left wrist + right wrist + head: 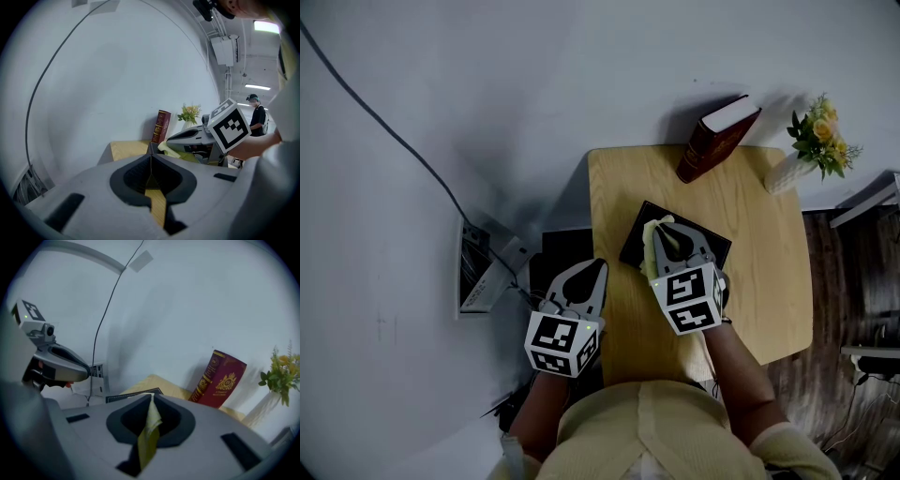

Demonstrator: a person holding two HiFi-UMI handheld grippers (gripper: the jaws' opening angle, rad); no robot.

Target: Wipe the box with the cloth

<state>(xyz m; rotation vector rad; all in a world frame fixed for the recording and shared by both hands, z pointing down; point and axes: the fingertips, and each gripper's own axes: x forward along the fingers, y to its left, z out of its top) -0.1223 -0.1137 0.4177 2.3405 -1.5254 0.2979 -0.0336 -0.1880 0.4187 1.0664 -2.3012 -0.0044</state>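
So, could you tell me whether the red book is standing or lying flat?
Standing but tilted: the red book rests on its lower edge on the table, leaning toward the wall.

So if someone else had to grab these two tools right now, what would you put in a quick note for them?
The left gripper is shut and empty, beside the wooden table's left edge.
The right gripper is shut on the yellow cloth, over the black box.
The black box lies flat on the wooden table, towards its left side.
Done: the yellow cloth is gripped and at the black box. How much has been wiped doesn't show.
To do: wipe the top of the black box.
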